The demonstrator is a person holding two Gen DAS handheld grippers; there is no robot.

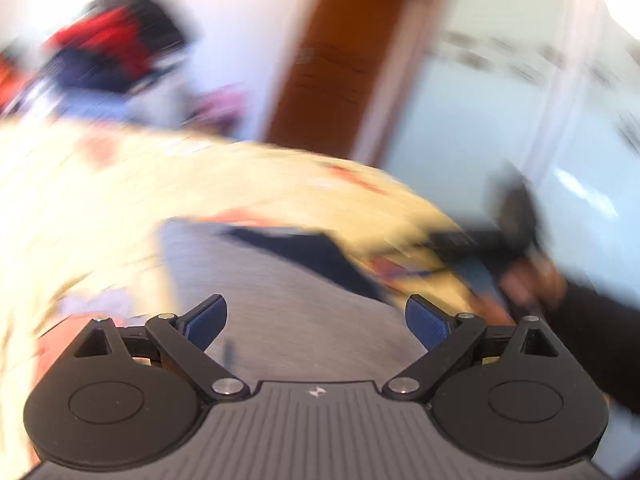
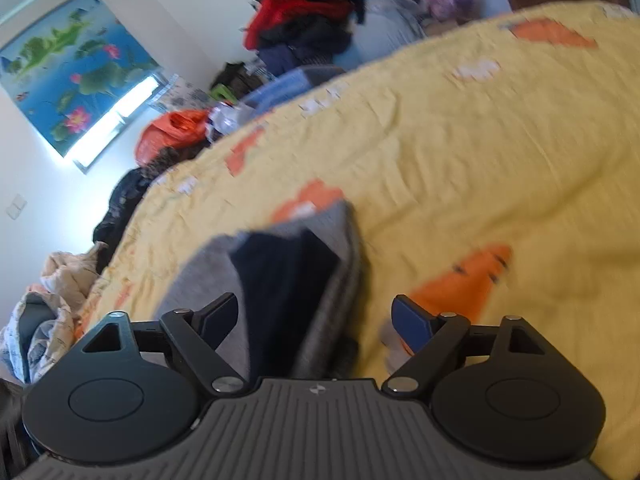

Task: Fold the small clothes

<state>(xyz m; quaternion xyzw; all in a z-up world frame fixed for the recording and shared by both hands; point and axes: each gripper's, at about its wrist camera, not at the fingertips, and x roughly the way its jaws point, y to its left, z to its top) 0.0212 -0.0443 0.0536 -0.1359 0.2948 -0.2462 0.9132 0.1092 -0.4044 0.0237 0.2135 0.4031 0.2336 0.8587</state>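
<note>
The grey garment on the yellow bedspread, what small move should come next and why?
Probably lower the right gripper onto the near edge of the grey garment and close. Both grippers are open and hold nothing, the garment lies flat on the bedspread just ahead, and the left gripper view is too blurred to aim by.

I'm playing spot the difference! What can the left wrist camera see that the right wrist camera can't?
Only the left wrist view shows the brown door and the person's right hand on the other tool. Only the right wrist view shows the lotus picture and orange bag. Both show the yellow blanket, the grey and dark garment, the red clothes pile, and an open gripper: left gripper, right gripper.
</note>
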